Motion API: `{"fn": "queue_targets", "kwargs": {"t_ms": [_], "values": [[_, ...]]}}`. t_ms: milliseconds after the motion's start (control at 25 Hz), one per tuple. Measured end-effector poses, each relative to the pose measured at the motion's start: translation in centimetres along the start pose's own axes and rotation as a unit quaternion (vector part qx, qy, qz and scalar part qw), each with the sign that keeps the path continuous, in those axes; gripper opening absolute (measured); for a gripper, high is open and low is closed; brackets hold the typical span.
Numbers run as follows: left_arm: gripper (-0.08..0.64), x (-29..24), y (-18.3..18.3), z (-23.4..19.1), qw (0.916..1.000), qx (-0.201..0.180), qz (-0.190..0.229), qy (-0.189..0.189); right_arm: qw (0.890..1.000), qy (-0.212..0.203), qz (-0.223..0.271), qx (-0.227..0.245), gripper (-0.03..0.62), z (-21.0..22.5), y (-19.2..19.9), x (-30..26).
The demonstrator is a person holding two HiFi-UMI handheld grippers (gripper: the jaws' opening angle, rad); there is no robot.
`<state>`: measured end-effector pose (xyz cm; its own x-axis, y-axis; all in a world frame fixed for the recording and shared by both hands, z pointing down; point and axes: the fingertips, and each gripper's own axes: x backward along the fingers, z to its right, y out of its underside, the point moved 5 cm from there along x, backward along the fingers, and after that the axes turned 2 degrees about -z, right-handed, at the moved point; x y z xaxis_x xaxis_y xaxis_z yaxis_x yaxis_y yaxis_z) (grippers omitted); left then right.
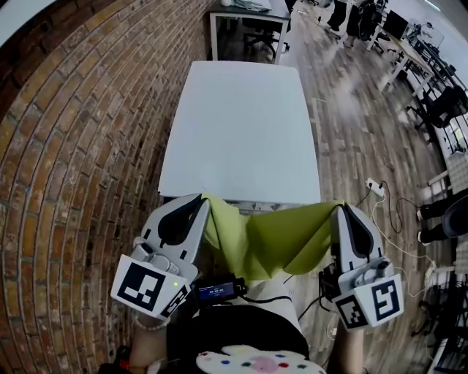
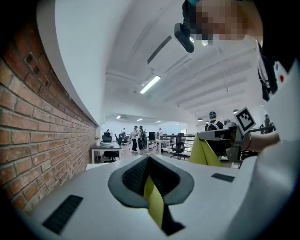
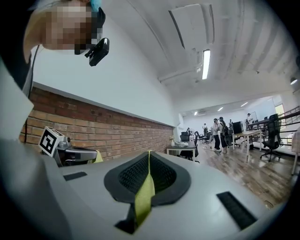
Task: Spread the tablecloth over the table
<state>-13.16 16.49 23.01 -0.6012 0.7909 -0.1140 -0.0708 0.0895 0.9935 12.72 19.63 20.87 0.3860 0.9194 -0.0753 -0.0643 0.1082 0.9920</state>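
Observation:
A yellow-green tablecloth (image 1: 263, 237) hangs in a sagging fold between my two grippers, just short of the near end of the bare white table (image 1: 241, 131). My left gripper (image 1: 203, 199) is shut on the cloth's left corner; a strip of cloth (image 2: 152, 197) shows pinched between its dark pads (image 2: 133, 176). My right gripper (image 1: 340, 208) is shut on the right corner, with cloth (image 3: 144, 197) squeezed between its pads (image 3: 164, 176). Both grippers point level toward the table. None of the cloth lies on the tabletop.
A brick wall (image 1: 80, 146) runs close along the table's left side. A second desk (image 1: 248, 18) stands beyond the far end. On the wooden floor at right lie a power strip and cables (image 1: 376, 188). Desks, chairs and people fill the office further right.

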Motion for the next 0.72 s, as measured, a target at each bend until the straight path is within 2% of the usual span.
{"fn": "queue_targets", "kwargs": {"t_ms": [600, 720], "values": [[0.015, -0.3, 0.0, -1.6, 0.9997, 0.017, -0.001, -0.020, 1.000, 0.001, -0.001, 0.008, 0.034, 0.5, -0.4, -1.8], [0.015, -0.5, 0.0, -2.6, 0.9992, 0.017, -0.006, -0.036, 1.000, 0.010, -0.004, 0.012, 0.034, 1.3, -0.6, -2.1]]}}
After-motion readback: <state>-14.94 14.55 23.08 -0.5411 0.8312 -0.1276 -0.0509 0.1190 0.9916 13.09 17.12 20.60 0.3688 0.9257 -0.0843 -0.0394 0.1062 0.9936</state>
